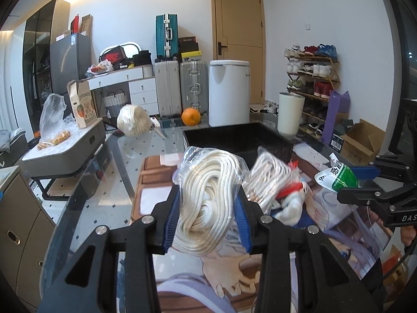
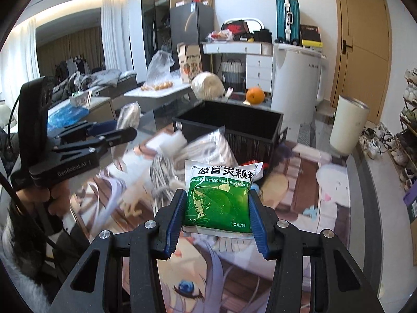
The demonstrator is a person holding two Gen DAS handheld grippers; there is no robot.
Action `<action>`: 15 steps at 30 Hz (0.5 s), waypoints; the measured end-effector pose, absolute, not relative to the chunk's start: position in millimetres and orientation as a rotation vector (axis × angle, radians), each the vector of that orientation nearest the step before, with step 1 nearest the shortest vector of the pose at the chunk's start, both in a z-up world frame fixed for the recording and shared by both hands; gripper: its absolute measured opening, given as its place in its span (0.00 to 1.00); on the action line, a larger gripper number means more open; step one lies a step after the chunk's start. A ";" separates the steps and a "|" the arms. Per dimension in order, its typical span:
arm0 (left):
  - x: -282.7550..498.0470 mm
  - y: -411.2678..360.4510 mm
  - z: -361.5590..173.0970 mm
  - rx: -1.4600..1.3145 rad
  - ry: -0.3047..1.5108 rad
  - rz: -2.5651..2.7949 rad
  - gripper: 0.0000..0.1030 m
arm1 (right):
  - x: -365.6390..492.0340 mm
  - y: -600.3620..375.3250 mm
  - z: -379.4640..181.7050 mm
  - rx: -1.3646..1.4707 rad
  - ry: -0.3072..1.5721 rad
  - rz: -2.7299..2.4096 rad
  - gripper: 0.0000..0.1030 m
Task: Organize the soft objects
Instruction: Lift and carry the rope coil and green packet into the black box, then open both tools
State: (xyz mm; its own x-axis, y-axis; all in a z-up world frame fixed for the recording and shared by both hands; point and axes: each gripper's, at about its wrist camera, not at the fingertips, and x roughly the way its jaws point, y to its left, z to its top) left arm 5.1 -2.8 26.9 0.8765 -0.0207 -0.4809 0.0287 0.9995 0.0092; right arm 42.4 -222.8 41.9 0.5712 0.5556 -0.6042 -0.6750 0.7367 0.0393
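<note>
My left gripper (image 1: 207, 208) is shut on a clear bag of coiled white rope (image 1: 206, 198), held above the printed mat. Right of it lies another bagged rope bundle (image 1: 268, 180) with a red and white item (image 1: 292, 195) against it. My right gripper (image 2: 217, 208) is shut on a green and white medicine sachet (image 2: 219, 198), lifted over the mat; the same sachet (image 1: 338, 176) shows at the right of the left wrist view. A black open bin (image 2: 229, 127) stands behind the pile. In the right wrist view the left gripper (image 2: 114, 134) comes in from the left, held by a hand.
A cream cylinder (image 2: 348, 127) stands at the right of the mat (image 2: 286, 208). A ball of white rope (image 1: 133, 122) and an orange (image 1: 191, 116) sit at the table's far end. Suitcases, a white appliance, drawers and a shoe rack line the wall beyond.
</note>
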 end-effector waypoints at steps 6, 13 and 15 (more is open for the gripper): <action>13.8 -5.0 38.7 0.019 0.470 -0.010 0.37 | 50.3 -218.2 57.4 -0.170 0.588 0.725 0.46; 26.4 -9.1 49.8 0.030 0.439 0.008 0.37 | 63.2 -215.6 68.3 -0.152 0.563 0.719 0.46; 31.0 -9.8 52.7 0.033 0.437 0.009 0.37 | 67.2 -213.2 70.9 -0.153 0.559 0.717 0.46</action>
